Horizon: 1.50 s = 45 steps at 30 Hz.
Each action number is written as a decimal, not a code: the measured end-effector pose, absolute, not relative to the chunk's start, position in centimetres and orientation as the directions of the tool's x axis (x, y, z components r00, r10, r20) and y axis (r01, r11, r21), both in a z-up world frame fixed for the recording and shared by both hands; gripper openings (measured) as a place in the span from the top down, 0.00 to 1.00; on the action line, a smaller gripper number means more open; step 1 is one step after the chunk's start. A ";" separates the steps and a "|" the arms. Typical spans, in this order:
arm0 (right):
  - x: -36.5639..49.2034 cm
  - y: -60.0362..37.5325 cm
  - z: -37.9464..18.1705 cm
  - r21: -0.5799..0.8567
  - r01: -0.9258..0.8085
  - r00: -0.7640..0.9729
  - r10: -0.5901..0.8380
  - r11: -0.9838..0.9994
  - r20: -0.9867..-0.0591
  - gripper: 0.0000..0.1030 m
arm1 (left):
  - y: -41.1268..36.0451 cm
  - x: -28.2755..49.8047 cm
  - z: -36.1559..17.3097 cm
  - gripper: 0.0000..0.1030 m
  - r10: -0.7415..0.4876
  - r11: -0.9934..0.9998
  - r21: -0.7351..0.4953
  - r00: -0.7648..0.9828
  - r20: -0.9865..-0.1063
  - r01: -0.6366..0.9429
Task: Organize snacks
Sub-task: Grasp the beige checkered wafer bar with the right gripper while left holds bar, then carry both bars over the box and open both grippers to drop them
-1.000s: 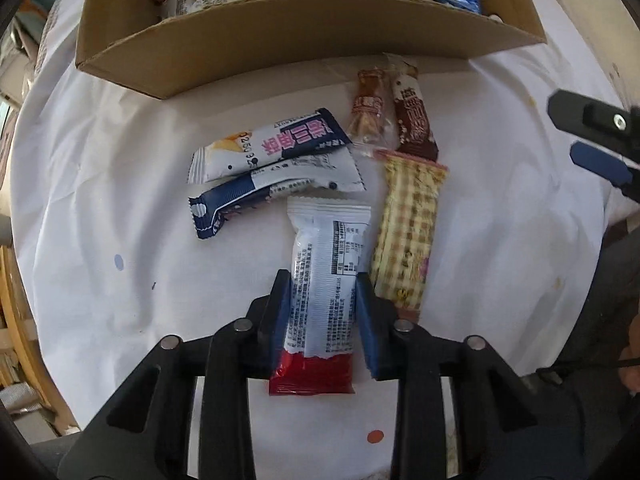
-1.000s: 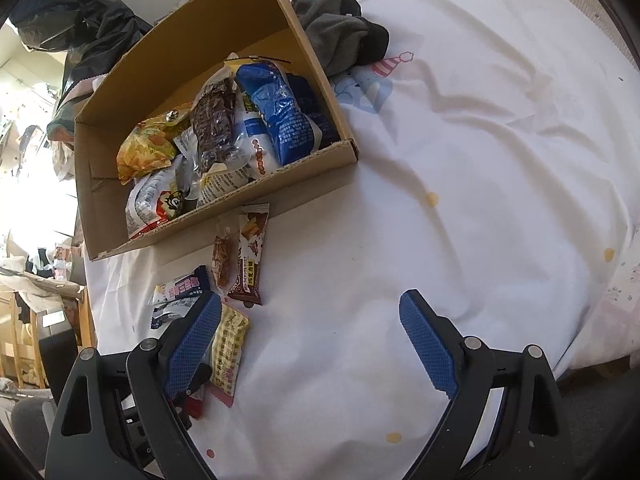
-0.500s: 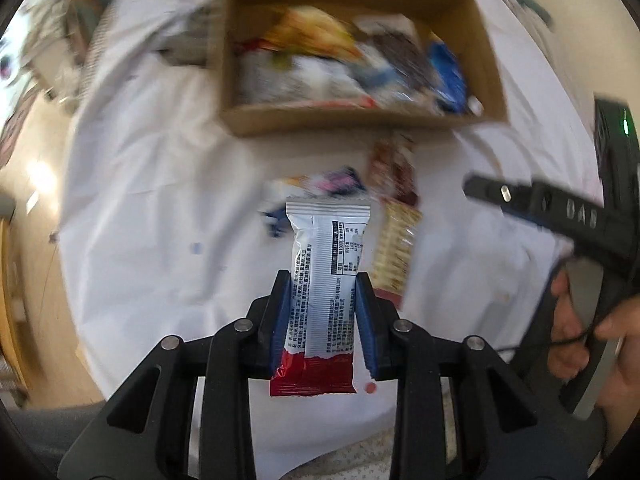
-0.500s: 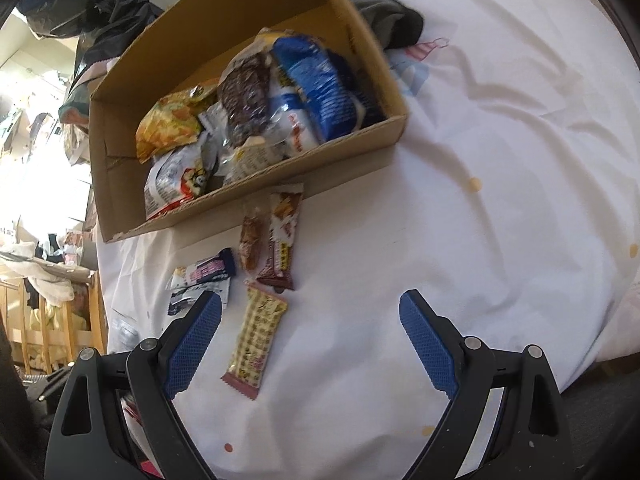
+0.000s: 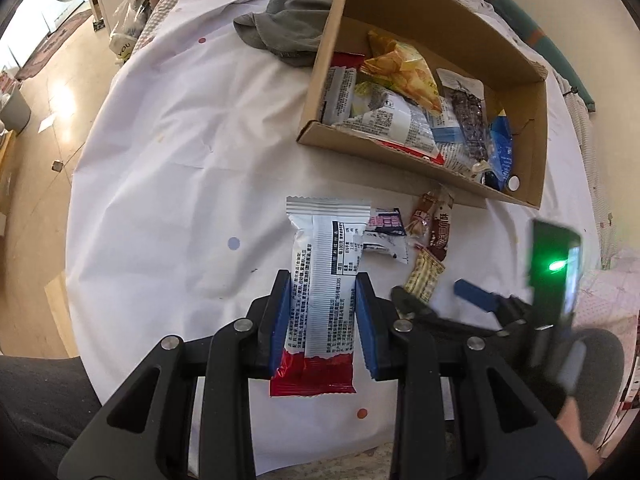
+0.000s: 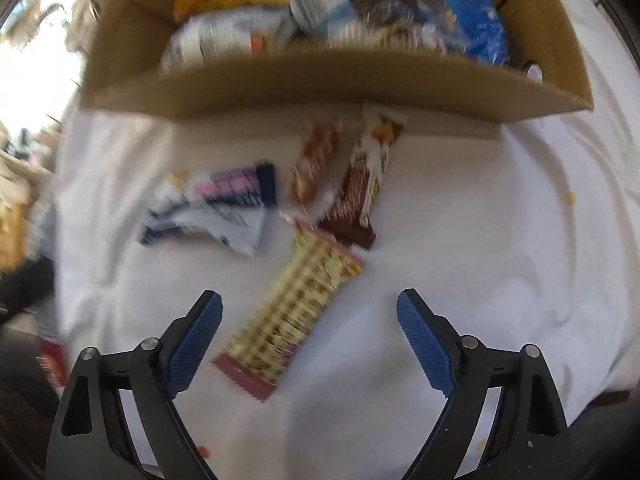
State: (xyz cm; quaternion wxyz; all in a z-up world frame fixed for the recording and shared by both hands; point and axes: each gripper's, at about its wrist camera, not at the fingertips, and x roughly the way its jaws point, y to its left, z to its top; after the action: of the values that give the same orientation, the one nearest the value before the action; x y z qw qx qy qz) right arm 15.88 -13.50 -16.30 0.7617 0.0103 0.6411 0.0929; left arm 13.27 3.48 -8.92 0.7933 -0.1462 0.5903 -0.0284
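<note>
Lifted off the cloth since a second ago: white-and-red pack (image 5: 323,300), clamped between the pads of the left gripper (image 5: 323,312), red end nearest the camera.

Now down over the loose snacks, right gripper (image 6: 310,340): jaws apart and just been closing a little, pads touching nothing, yellow checked bar (image 6: 294,312) lying on the cloth between them, slanted. Beyond it a brown bar (image 6: 362,190) and a small amber sweet (image 6: 314,164) side by side, just short of the box wall; to their left two white-and-navy packs (image 6: 216,210), overlapping. Cardboard box (image 5: 532,176) open-topped on the white cloth (image 5: 168,152), crowded with snacks: yellow bag (image 5: 400,70), white packs, dark brown pack (image 5: 468,120), blue bag (image 5: 502,148) at the right end. Grey rag (image 5: 288,28) bunched against the box's far left corner.
</note>
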 end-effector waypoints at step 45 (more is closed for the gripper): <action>19.1 -20.7 -2.4 0.461 -0.207 0.550 0.492 0.863 -0.674 0.73 | 2.3 19.7 -1.3 0.74 -0.136 0.984 -0.178 0.563 -0.815 -0.020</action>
State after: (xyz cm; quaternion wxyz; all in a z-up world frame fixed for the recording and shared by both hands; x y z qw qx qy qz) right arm 19.06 -20.67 -2.39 0.8645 0.1666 0.4290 0.2022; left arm 19.69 2.34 -1.31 0.8800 -0.0838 0.4664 -0.0329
